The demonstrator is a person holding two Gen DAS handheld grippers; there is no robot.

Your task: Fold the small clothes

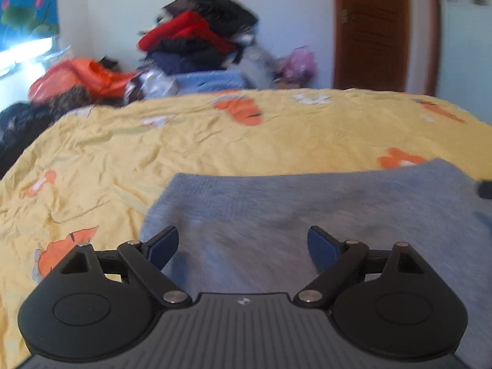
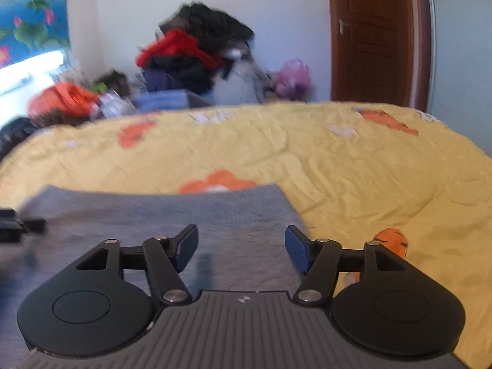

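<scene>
While both tongs gape empty, the grey garment (image 1: 307,203) lies just ahead, long axis spanning left gripper (image 1: 243,247) to right gripper (image 2: 241,247) (neither nearer).

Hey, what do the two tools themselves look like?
Left tool and right tool match: matte black linkage arms with silver pivot pins, blue textured pads on the fingers, round black side discs, and a ribbed grey body with a small white mark. No cables or sleeves show.

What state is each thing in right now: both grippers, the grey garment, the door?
left gripper: open, empty, over the garment's left part
right gripper: open, empty, over its right part
grey garment: flat on the yellow bedspread, ungrasped
door: closed
</scene>
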